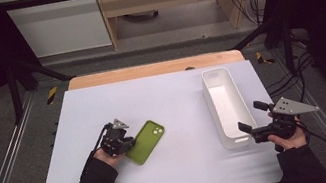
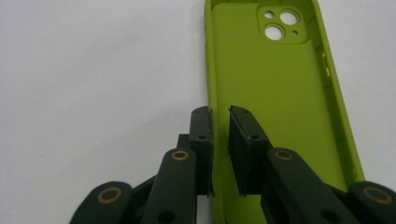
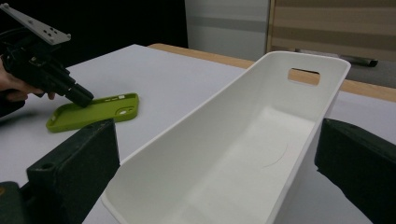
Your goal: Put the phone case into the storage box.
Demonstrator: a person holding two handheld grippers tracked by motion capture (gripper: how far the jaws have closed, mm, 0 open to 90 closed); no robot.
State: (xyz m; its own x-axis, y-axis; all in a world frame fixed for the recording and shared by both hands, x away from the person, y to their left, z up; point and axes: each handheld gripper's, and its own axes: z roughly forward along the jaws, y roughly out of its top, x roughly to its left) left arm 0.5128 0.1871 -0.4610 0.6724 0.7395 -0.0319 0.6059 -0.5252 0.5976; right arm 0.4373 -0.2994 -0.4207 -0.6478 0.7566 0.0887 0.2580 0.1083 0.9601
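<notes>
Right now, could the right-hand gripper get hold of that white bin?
Probably yes. The right gripper is open, its fingers standing either side of the white bin's near end, with nothing between them and its walls.

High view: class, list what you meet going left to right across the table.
left gripper → green phone case → white bin → right gripper

No legible text, label, brand, number or sign on any item; none can be read from where I stand
</notes>
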